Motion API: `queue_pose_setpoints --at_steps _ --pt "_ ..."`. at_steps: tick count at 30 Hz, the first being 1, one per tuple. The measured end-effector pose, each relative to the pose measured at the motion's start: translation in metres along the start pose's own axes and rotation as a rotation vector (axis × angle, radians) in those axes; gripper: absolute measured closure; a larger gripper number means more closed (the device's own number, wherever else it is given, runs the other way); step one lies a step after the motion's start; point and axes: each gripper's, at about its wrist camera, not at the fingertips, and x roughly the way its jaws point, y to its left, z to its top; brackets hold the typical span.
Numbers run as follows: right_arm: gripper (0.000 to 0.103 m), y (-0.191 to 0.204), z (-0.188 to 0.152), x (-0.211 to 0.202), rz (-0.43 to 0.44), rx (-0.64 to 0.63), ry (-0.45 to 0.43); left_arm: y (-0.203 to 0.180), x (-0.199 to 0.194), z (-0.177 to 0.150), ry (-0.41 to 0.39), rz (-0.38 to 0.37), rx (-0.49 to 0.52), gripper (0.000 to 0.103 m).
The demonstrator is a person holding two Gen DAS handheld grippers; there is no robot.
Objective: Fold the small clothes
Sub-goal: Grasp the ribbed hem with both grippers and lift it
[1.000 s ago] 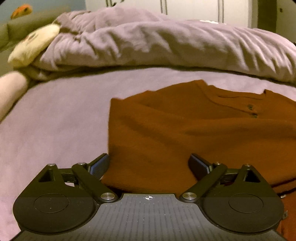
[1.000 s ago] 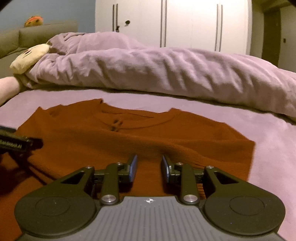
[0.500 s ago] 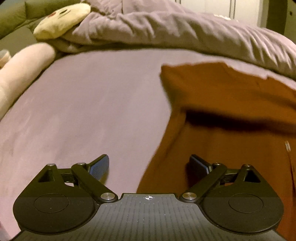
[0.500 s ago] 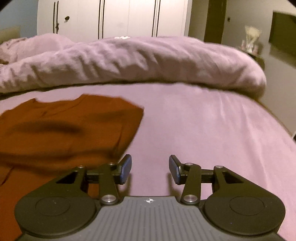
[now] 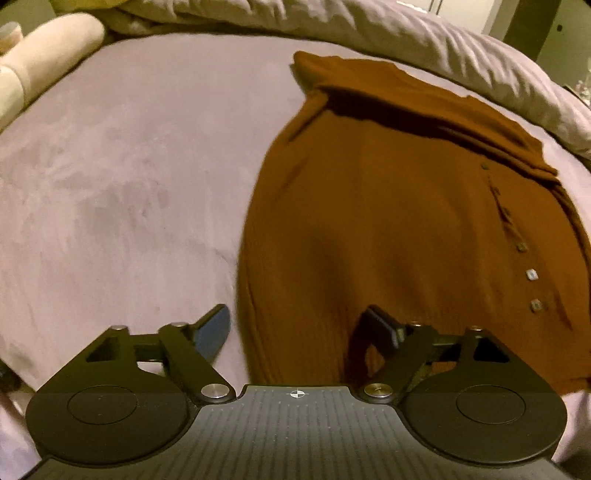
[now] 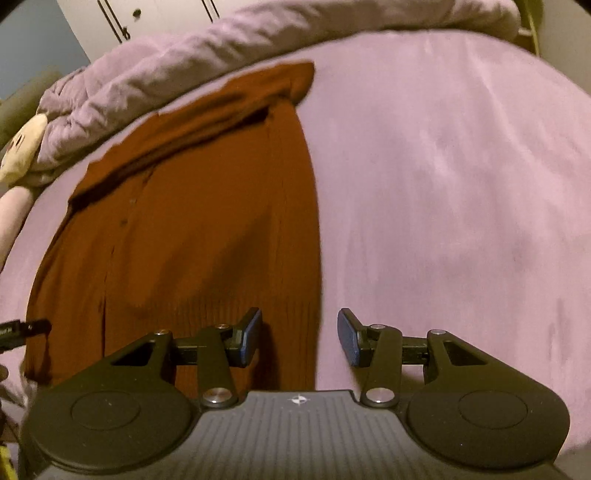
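Observation:
A rust-brown knit garment (image 5: 388,221) with a button placket lies flat on the lilac bed sheet (image 5: 129,166), its far end folded over itself. My left gripper (image 5: 299,328) is open and empty, straddling the garment's near left edge. In the right wrist view the garment (image 6: 192,229) fills the left half. My right gripper (image 6: 300,338) is open and empty, straddling the garment's near right edge; its left finger is over the cloth, its right finger over the sheet (image 6: 443,184). The tip of the left gripper (image 6: 22,330) shows at the left edge.
A rumpled lilac duvet (image 5: 369,29) is heaped along the far side of the bed, just behind the garment. A cream pillow (image 5: 48,51) lies at the far left. White wardrobe doors (image 6: 147,18) stand behind the bed.
Both grippers have pulled back toward me and tilted down. They now hover over the near corners of the garment. The right gripper has opened wider than a second ago.

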Motion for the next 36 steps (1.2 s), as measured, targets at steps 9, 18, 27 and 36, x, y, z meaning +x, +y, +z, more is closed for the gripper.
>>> queue_pose_setpoints --at_steps 9,18,27,36 --pt "0.074 0.0 -0.006 0.004 0.096 0.053 0.055 0.018 -0.006 -0.003 0.054 -0.06 -0.058 0.072" --pt "0.09 -0.006 -0.008 0.006 0.096 0.055 0.085 0.031 -0.002 -0.002 0.11 -0.146 -0.086 0.077" --pt "0.083 -0.014 0.0 0.015 0.16 0.088 0.163 0.027 0.008 0.007 0.174 -0.211 -0.033 0.092" --pt "0.094 -0.025 0.017 0.017 0.254 0.165 0.217 0.027 -0.01 0.029 0.181 -0.349 -0.056 0.096"
